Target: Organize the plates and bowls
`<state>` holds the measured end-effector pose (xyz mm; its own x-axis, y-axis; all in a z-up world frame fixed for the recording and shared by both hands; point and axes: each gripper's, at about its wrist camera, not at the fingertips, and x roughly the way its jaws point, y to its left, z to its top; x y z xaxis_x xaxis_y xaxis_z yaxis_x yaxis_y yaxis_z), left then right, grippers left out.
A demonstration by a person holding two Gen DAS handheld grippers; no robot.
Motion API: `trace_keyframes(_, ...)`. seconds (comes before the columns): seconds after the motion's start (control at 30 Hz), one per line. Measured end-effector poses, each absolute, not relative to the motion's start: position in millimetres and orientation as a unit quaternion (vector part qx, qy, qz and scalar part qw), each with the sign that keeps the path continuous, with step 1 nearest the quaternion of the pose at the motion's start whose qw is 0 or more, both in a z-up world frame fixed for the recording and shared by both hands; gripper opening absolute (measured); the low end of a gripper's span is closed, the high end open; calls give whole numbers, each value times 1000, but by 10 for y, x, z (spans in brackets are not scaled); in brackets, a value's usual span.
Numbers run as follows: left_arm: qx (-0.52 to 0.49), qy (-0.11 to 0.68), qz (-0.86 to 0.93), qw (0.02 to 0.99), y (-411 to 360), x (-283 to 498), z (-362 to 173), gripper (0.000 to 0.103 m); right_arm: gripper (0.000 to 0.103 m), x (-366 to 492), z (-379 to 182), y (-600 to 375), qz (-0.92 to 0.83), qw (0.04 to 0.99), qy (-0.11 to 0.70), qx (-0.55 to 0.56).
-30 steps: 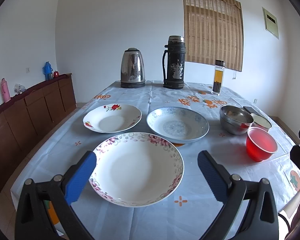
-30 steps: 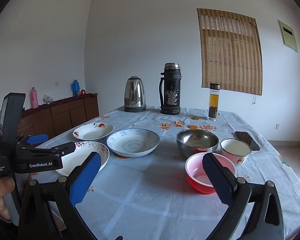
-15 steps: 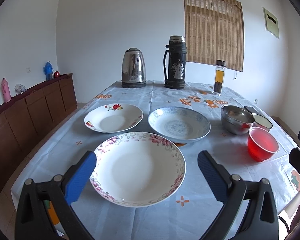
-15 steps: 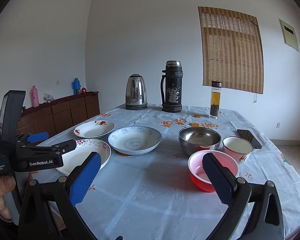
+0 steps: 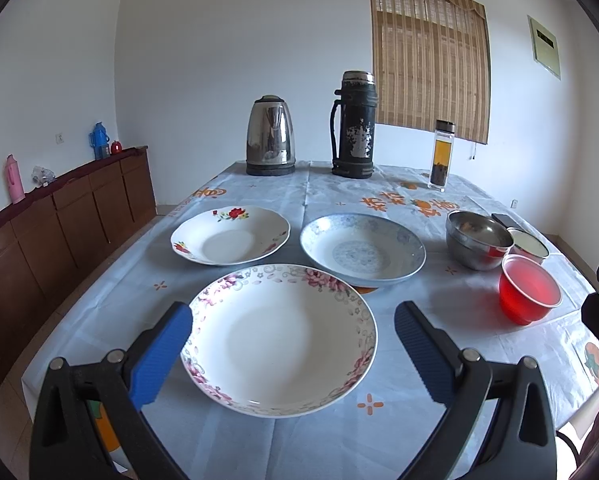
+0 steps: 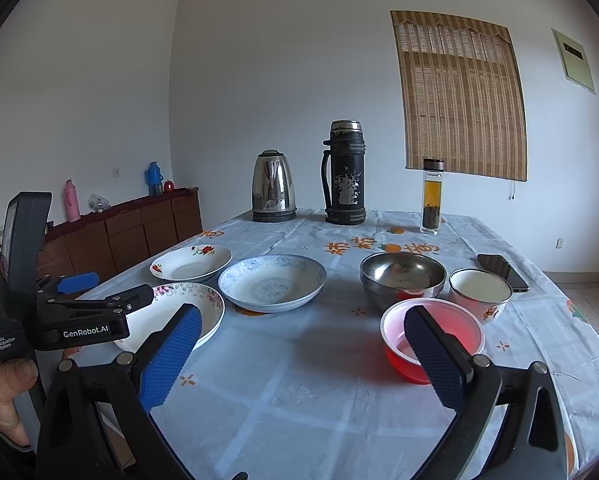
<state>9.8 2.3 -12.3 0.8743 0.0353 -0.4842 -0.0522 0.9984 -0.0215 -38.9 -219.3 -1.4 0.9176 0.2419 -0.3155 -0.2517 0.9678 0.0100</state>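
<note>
Three plates lie on the table: a pink-flowered plate (image 5: 279, 336) nearest, a red-flowered plate (image 5: 230, 235) behind it to the left, and a blue-patterned plate (image 5: 362, 248) behind it to the right. My left gripper (image 5: 293, 334) hovers open, its jaws wide on either side of the pink-flowered plate. To the right stand a steel bowl (image 6: 402, 276), a white enamel bowl (image 6: 480, 289) and a red plastic bowl (image 6: 432, 338). My right gripper (image 6: 305, 344) is open and holds nothing, with its right finger in front of the red bowl.
A steel kettle (image 5: 270, 142), a dark thermos (image 5: 354, 125) and a glass tea bottle (image 5: 442, 156) stand at the table's far end. A phone (image 6: 502, 276) lies by the white bowl. A wooden sideboard (image 5: 59, 216) runs along the left wall.
Both views have drifted slightly closer to the table. Both grippers stay open and no dish has moved.
</note>
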Motion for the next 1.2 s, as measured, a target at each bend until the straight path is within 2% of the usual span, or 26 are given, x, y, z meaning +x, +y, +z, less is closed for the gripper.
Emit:
trace_keyframes(0.67,-31,253,25,967,156,177,-192,103,102,-290,-39,-2088,150,972,180,-13)
trace_keyframes(0.8,-37,256,28,966,241,217,-226,103,91,-208,-57,-1986,163,968,189,-18)
trace_keyframes(1.07,-54,275,44,959,552,359,-329,103,90,32,-130,-1752,173,962,209,-19)
trace_keyframes(1.2,-60,288,54,954,712,463,-413,96,79,220,-200,-1581,189,955,229,-23)
